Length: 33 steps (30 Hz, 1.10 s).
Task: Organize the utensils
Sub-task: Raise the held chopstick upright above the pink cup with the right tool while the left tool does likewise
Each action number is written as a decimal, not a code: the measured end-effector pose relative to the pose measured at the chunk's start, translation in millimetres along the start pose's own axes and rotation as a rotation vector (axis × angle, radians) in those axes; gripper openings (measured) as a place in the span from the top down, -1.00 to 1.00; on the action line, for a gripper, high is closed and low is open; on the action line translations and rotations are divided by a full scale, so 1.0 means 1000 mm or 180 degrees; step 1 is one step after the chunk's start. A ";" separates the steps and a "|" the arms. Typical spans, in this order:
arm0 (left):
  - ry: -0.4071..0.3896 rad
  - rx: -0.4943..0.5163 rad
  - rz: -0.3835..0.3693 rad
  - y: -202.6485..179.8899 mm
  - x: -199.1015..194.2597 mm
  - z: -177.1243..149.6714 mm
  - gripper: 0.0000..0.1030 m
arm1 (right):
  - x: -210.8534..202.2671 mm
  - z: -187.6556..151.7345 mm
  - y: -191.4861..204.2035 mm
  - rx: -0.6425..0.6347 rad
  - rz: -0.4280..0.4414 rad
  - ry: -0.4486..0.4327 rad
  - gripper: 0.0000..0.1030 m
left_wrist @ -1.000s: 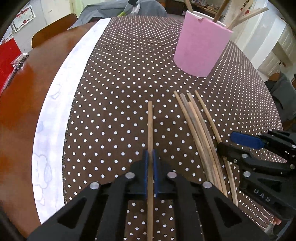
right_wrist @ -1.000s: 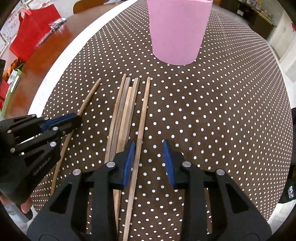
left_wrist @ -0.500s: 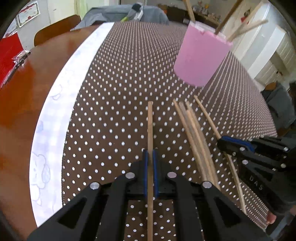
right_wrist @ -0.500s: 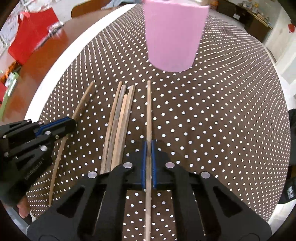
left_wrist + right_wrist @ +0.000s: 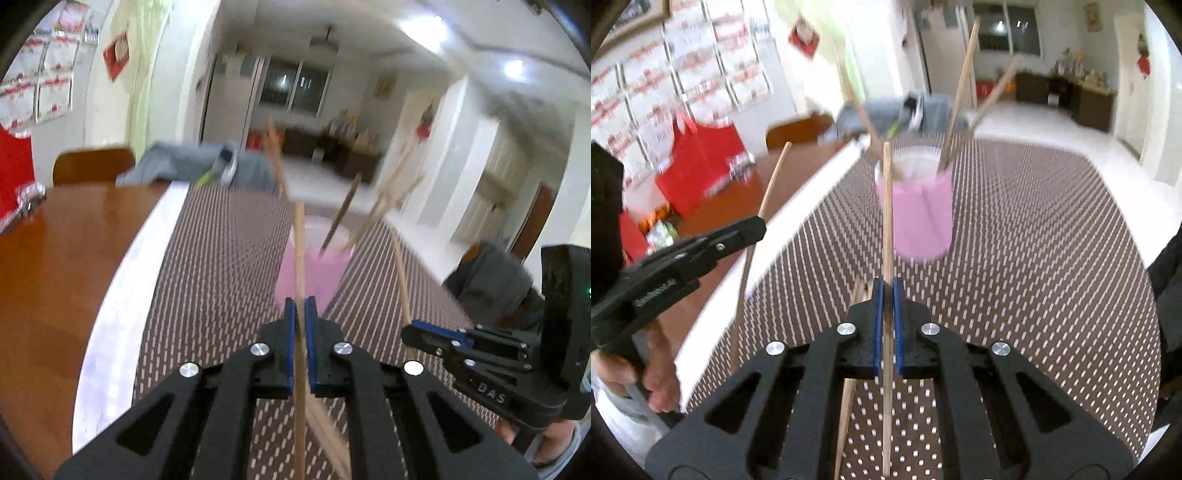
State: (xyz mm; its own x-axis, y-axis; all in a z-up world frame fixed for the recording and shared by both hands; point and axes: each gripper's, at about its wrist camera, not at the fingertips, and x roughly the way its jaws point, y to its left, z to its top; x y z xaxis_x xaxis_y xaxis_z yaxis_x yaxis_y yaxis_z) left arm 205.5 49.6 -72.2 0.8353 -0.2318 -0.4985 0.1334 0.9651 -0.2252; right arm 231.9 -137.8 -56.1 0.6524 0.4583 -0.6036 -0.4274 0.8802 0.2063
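Observation:
In the left wrist view my left gripper (image 5: 300, 306) is shut on a wooden chopstick (image 5: 299, 251), held in the air and pointing at the pink cup (image 5: 317, 273). The right wrist view has my right gripper (image 5: 887, 291) shut on a second chopstick (image 5: 886, 206), also raised before the pink cup (image 5: 923, 218). Several chopsticks (image 5: 964, 74) stand in the cup. Each gripper appears in the other's view: right gripper (image 5: 415, 329), left gripper (image 5: 755, 224). Loose chopsticks (image 5: 849, 387) still lie on the cloth below. Both views are motion-blurred.
A brown polka-dot cloth (image 5: 1034, 258) covers the wooden table (image 5: 55, 258). A red bag (image 5: 698, 166) sits at the table's far left, with a chair back (image 5: 92, 166) and grey clothing (image 5: 177, 166) behind. A hand (image 5: 653, 384) holds the left gripper's handle.
The right gripper closed on a chopstick lying on the cloth. Both grippers then rose and tilted upward, lifting their chopsticks off the table toward the cup.

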 end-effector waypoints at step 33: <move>-0.2013 -0.0676 -0.0216 0.009 0.087 0.098 0.89 | -0.020 0.097 -0.028 -0.0029 -0.0187 -0.2153 0.89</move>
State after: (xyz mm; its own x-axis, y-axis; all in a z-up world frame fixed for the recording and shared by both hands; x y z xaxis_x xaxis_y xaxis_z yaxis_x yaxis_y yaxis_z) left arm 331.6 50.0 -35.5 0.9891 -0.1127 0.0946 0.1427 0.8910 -0.4309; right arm 291.7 -159.1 25.0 0.9213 0.3888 0.0016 -0.3827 0.9062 0.1797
